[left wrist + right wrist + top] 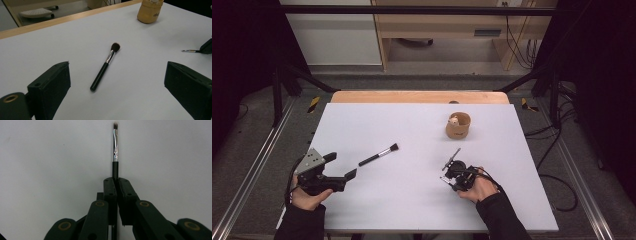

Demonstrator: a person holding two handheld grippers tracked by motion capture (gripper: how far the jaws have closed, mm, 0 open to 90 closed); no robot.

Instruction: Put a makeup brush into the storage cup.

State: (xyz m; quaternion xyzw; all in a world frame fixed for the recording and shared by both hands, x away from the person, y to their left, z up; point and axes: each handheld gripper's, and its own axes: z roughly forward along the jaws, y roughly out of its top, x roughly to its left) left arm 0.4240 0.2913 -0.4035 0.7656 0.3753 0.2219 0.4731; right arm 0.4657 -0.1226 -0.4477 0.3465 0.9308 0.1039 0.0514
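Two brushes: your right gripper (115, 180) is clamped on the thin, light, stiff eyeliner brush (115, 147) by its handle above the table (412, 210); grip the slick powder brush (105, 66) mid-handle with your wide-open left gripper (117, 82).

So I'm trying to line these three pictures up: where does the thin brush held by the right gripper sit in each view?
High view: the thin brush sticks up and left out of the right gripper, lower right of the table.
Left gripper view: its tip shows at the right edge.
Right gripper view: centre, rising from the shut jaws.
Shared landmark: the white table top under it.
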